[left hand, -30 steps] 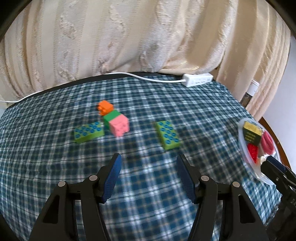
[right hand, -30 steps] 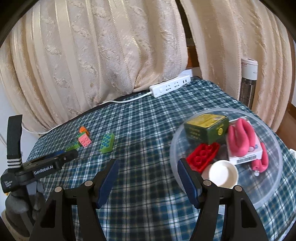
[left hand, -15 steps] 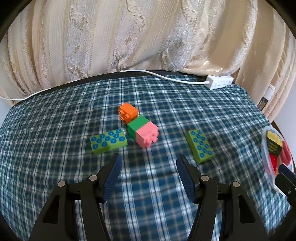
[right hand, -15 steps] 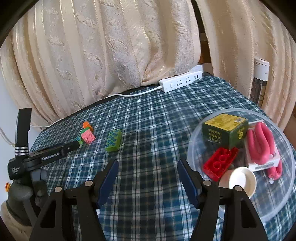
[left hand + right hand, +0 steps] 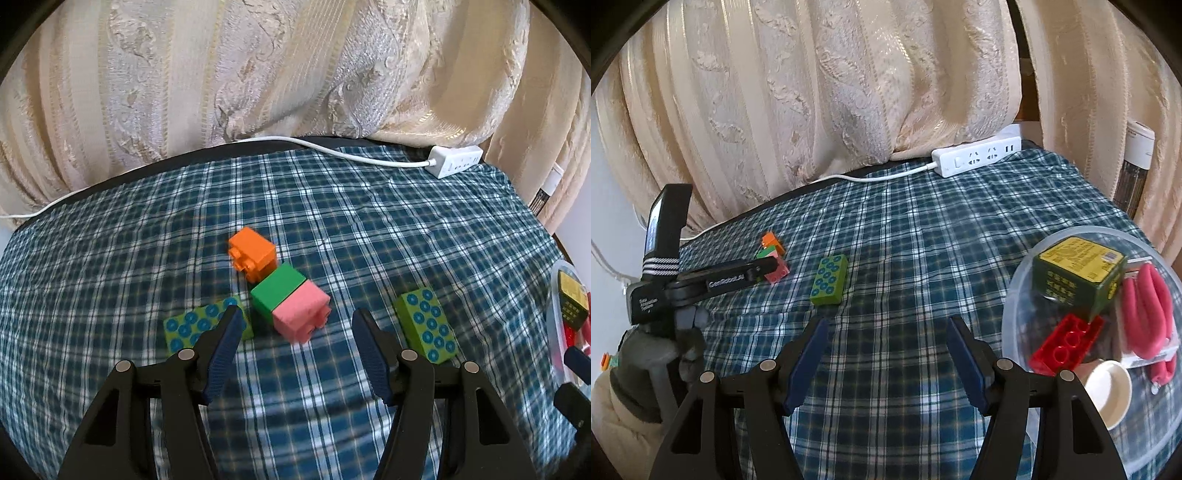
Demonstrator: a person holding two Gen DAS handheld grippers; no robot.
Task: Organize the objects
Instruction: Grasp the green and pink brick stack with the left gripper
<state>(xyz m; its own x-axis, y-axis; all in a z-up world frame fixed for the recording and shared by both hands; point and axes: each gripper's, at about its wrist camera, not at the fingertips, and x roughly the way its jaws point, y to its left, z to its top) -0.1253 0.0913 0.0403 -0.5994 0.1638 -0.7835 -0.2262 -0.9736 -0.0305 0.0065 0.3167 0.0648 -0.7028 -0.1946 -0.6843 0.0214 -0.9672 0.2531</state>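
Hovering low over the plaid-covered worktop (image 5: 369, 236), the left gripper (image 5: 293, 338) had its blue-padded fingers (image 5: 225, 341) spread wide with nothing between them. Just ahead of the gap lay a joined green-and-pink block (image 5: 290, 304) on its side, the pink end nearest the gripper. An orange block (image 5: 253, 253) sat touching its far green end. A lime brick with blue studs (image 5: 192, 326) lay just left of the pair, partly hidden behind the left finger, and a second lime brick (image 5: 426, 325) rested to the right, apart from the others.

The right gripper (image 5: 884, 343) also had its fingers (image 5: 964, 360) spread and empty, above bare cloth. To its right stood a clear round container (image 5: 1019, 280) holding a red brick (image 5: 1065, 341), a dark green box with a yellow top (image 5: 1075, 277), pink curved pieces on a card (image 5: 1148, 314) and a small white cup (image 5: 1108, 384). A white power strip (image 5: 977, 157) lay at the far edge, against the cream curtain (image 5: 849, 85).
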